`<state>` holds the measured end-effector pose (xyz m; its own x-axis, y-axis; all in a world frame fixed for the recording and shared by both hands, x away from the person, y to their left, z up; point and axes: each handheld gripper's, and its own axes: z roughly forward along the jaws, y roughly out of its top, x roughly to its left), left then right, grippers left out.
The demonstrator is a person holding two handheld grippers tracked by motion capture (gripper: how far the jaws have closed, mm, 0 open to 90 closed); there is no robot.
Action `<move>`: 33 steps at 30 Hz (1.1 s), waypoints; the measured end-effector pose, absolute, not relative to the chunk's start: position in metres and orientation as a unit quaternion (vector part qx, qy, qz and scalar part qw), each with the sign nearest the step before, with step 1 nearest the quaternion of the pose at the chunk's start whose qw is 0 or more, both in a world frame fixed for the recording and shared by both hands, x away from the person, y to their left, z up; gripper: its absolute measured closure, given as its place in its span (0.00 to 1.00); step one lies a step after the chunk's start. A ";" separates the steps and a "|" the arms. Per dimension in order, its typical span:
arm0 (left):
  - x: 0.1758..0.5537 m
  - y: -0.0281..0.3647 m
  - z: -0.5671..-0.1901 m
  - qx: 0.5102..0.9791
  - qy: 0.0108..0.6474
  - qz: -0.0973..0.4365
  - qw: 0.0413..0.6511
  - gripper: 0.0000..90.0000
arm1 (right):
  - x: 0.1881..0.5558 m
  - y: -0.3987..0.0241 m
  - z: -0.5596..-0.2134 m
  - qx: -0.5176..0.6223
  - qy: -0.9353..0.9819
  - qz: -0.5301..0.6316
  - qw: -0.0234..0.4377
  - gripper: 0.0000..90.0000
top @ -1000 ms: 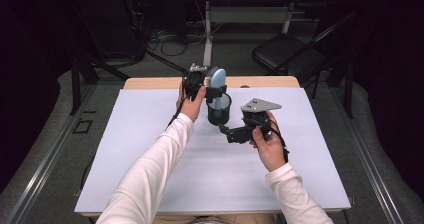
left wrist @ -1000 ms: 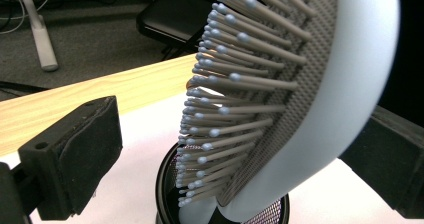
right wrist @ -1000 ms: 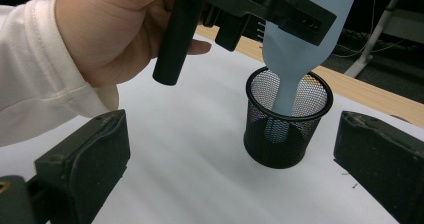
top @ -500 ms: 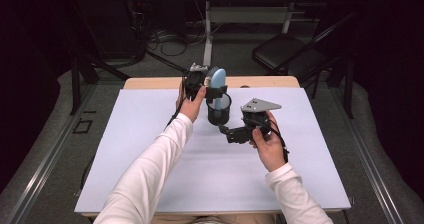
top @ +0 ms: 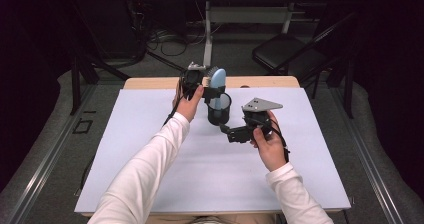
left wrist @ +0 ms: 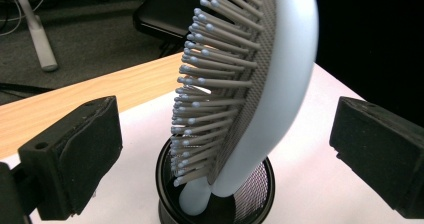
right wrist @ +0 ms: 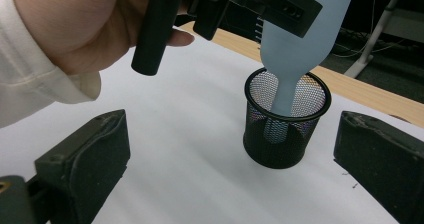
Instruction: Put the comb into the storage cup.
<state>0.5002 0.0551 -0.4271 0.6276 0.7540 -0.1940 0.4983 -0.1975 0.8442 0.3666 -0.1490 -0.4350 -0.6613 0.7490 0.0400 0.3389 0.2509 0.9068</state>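
The pale blue plastic paddle hairbrush (top: 217, 81) stands handle-down in the black wire-mesh cylindrical cup (top: 219, 109), which sits on the white sheet (top: 150, 134) covering the wooden table (top: 150, 82), toward the far side and near the middle. The brush head rises above the cup rim and leans against it; the handle tip reaches toward the cup floor, as the right gripper view shows through the mesh.

Judged from this placement, the insertion step is done. What appears to be left is clearing both grippers away from the cup.

The left gripper (left wrist: 220, 149) has its jaws spread wide, one on each side of the brush head, touching neither face; the bristles (left wrist: 210, 74) face its left jaw. The right gripper (right wrist: 230, 184) is likewise wide, holding nothing, with the cup ahead of it and just beyond its jaw tips.

Clearance notes:
- The far edge of the sheet lies close behind the cup, and a strip of bare wood follows before the table's far edge.
- Open sheet extends to the left, to the right and toward the person.
- The leaning brush could tip the light cup if a jaw catches the head, so a straight backward retreat looks safest.
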 end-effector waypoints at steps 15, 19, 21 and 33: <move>0.484 0.061 -0.412 0.778 0.392 0.128 0.474 0.01 | 0.368 -0.153 -0.435 0.363 0.761 0.497 0.207 0.01; 0.478 0.064 -0.407 0.781 0.387 0.127 0.474 0.01 | 0.368 -0.154 -0.435 0.363 0.761 0.496 0.206 0.01; 0.475 0.067 -0.404 0.779 0.386 0.126 0.477 0.01 | 0.368 -0.154 -0.435 0.365 0.761 0.494 0.208 0.01; 0.461 0.081 -0.394 0.784 0.385 0.124 0.470 0.01 | 0.369 -0.156 -0.434 0.372 0.759 0.493 0.206 0.01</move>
<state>0.4613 0.0815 -0.3937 0.6726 0.7207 -0.1677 0.4879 -0.2615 0.8328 0.3691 -0.1560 -0.4341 -0.6388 0.7675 0.0534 0.3609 0.2375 0.9019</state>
